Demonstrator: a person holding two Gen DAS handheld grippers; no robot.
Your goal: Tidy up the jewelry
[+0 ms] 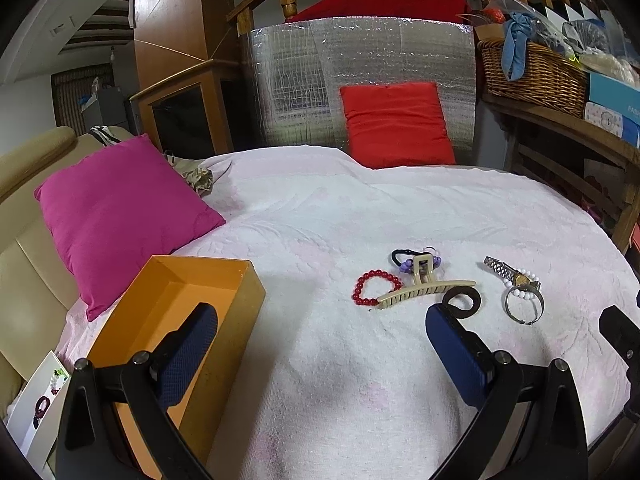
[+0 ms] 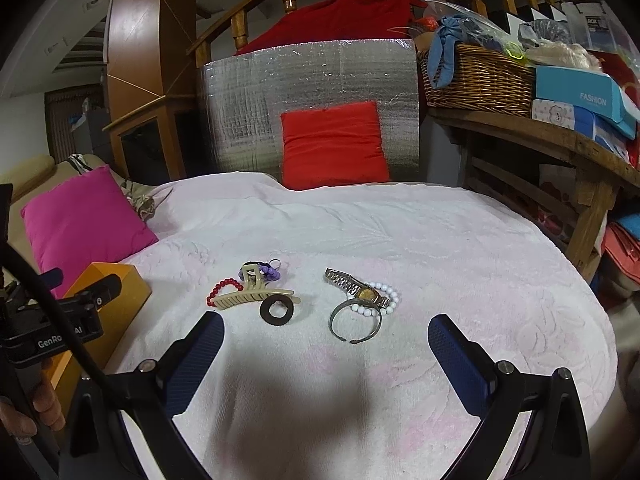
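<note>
White towelling cover (image 1: 320,220) carries everything. Orange box (image 1: 172,300) at your left looks empty; nothing sorted yet. Hair claw (image 2: 256,294), watch (image 2: 356,286), bangle (image 2: 354,322), red bead bracelet (image 1: 374,288) all wait. Your left gripper (image 1: 320,340) and right gripper (image 2: 326,352): jaws spread, empty.

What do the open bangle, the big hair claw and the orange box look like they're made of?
Open bangle: likely metal, grey with a dull sheen, thin band.
Hair claw: probably plastic, matte cream, moulded teeth.
Orange box: looks like cardboard, flat matte walls with thin straight edges.
</note>
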